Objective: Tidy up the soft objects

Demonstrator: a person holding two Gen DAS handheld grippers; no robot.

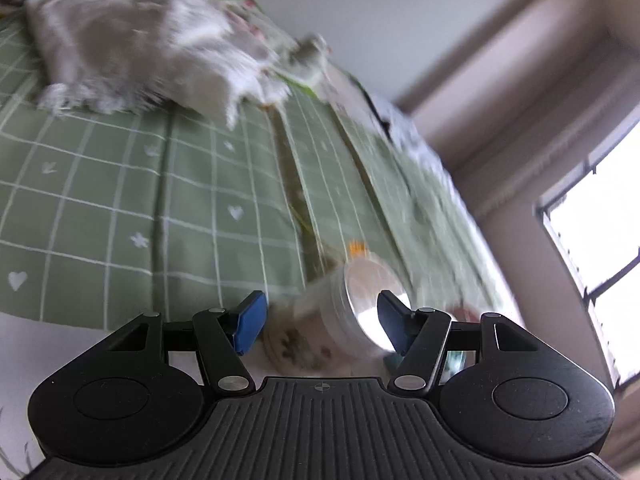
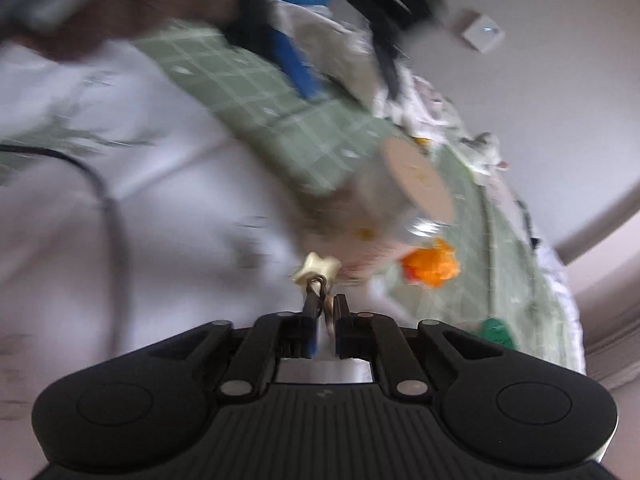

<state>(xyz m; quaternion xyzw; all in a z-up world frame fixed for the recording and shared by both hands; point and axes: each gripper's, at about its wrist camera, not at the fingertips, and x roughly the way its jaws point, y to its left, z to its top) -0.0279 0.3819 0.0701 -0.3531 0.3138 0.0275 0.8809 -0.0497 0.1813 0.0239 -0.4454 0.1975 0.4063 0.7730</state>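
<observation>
My left gripper (image 1: 322, 322) is open, its blue pads either side of a white round container (image 1: 352, 304) that lies on its side on the green checked bedspread (image 1: 120, 200). A grey-white fringed blanket (image 1: 132, 48) lies bunched at the far end of the bed. My right gripper (image 2: 326, 320) is shut on a small keyring with a cream star charm (image 2: 316, 270). In the right wrist view the container (image 2: 400, 196) lies ahead, blurred, with an orange soft object (image 2: 432, 268) and a green one (image 2: 498, 332) to its right.
A white sheet (image 2: 120, 200) with a dark cable (image 2: 108, 208) covers the left side. The other gripper's blue-tipped arm (image 2: 296, 60) reaches in above. A wall and a window (image 1: 600, 260) stand to the right of the bed. Floral pillows (image 1: 248, 20) lie behind the blanket.
</observation>
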